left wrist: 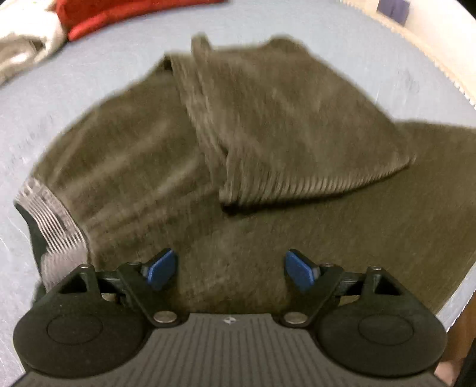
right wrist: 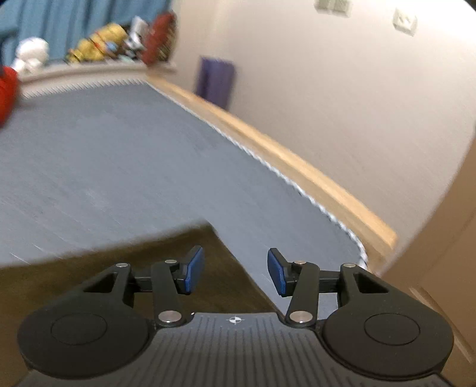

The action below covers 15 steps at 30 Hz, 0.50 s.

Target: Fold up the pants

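Olive-brown corduroy pants (left wrist: 267, 143) lie spread on a blue-grey bed sheet (left wrist: 89, 74), partly folded: one leg end is laid back over the rest of the garment, its ribbed edge running diagonally across the middle of the left wrist view. Waistband with a pale striped elastic (left wrist: 53, 220) sits at the left edge of the garment, close to the gripper body. Left gripper (left wrist: 232, 269) hangs over the near part of the pants, pointing steeply down; jaws spread wide, blue pads (left wrist: 160, 268) clear of each other, nothing between them; contact with the fabric cannot be judged. Right gripper (right wrist: 236, 269) points across the bed toward the wall; jaws parted about halfway, no cloth between them; a corner of the pants (right wrist: 148, 259) shows beneath it at lower left. Both views motion-blurred. Red fabric (left wrist: 119, 15) and a pale cloth (left wrist: 26, 47) lie at the far end of the bed. Soft toys (right wrist: 98, 41) line the headboard ledge; wooden bed rail (right wrist: 282, 157) runs along the wall side.
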Each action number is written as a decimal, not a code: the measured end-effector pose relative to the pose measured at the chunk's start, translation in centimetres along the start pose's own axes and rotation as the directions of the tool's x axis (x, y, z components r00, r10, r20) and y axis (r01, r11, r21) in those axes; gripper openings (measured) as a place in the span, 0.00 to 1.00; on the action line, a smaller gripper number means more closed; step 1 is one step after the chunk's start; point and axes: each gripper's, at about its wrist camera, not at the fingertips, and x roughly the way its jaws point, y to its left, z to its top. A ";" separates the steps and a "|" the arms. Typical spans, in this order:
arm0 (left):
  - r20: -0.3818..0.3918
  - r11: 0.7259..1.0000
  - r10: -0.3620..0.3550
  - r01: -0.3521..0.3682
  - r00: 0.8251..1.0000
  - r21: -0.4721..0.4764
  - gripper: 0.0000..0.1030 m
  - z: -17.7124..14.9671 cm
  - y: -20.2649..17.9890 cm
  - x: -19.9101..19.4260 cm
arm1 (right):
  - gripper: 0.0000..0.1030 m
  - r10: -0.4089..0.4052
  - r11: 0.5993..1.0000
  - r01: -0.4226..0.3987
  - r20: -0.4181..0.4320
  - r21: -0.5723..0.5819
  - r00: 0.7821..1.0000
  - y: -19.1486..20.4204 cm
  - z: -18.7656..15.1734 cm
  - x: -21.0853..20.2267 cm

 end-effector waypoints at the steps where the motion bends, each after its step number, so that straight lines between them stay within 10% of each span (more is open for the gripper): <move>1: 0.025 1.000 0.005 -0.005 1.000 0.002 0.84 0.3 -0.1 -0.6 | 0.52 0.018 1.000 -0.018 0.031 -0.004 0.999 0.9 0.8 -1.1; 7: 0.164 0.999 0.024 -0.017 0.986 -0.043 0.64 1.4 0.6 -4.0 | 0.55 0.237 0.968 -0.244 0.114 0.052 0.965 6.3 5.0 -7.6; 11: 0.250 0.995 0.040 -0.015 0.968 -0.100 0.29 2.1 1.7 -5.7 | 0.56 0.392 0.918 -0.396 0.166 -0.010 0.905 11.3 5.6 -11.8; 15: 0.284 0.992 0.049 -0.013 0.958 -0.125 0.26 2.5 2.3 -6.6 | 0.56 0.525 0.851 -0.518 0.163 -0.084 0.836 16.9 5.2 -13.9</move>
